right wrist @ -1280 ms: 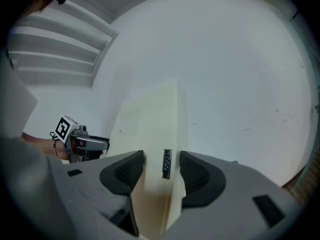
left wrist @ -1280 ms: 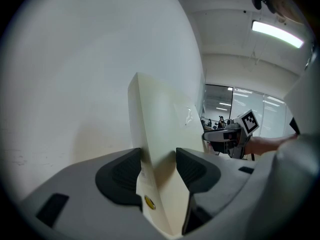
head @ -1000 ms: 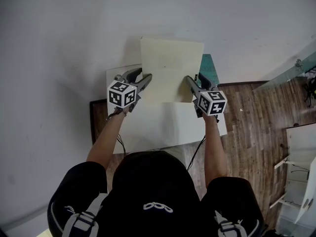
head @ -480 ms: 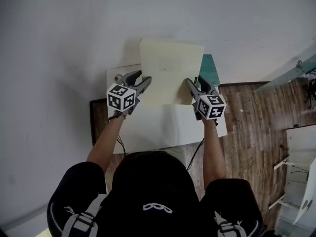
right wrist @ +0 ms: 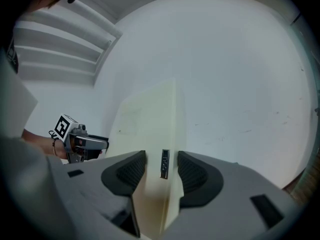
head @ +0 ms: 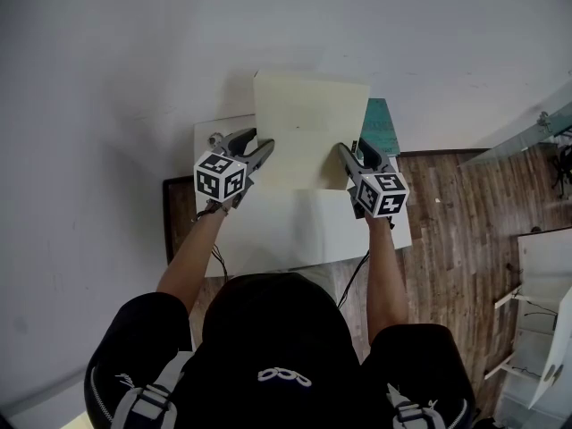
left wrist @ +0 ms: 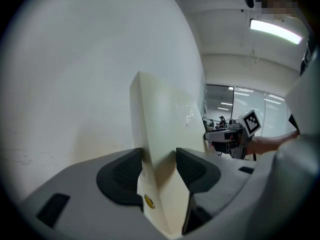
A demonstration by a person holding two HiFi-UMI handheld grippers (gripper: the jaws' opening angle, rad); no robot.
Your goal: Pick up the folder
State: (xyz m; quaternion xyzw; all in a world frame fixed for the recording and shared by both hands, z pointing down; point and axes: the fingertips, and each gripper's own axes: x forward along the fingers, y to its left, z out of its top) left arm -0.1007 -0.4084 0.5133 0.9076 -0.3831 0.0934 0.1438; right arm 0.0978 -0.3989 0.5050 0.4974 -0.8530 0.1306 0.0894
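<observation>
Left gripper view: nearest the lens, the left gripper is seen clamped on one side edge of the cream folder, with both dark pads laid against its faces. Beyond it, at the folder's far side edge, the right gripper is seen. In the right gripper view those jaws have just been closing with the folder's thick spine between them, and the pads are seated on it.

In the head view the folder is found at the centre of the frame, upright between the two grippers. It is placed over the back of the white table, close to the pale wall behind. Whether its lower edge rests on the table cannot be told.

A slip is judged the main risk. Only narrow strips at the edges are pinched, so an uneven lift or a weak right-side grip could let one side drop and the folder twist out. The covers could also be splayed if the grippers are drawn apart.

The broad face is turned toward the person, the spine toward frame right. The long axis is judged to run up and down.
</observation>
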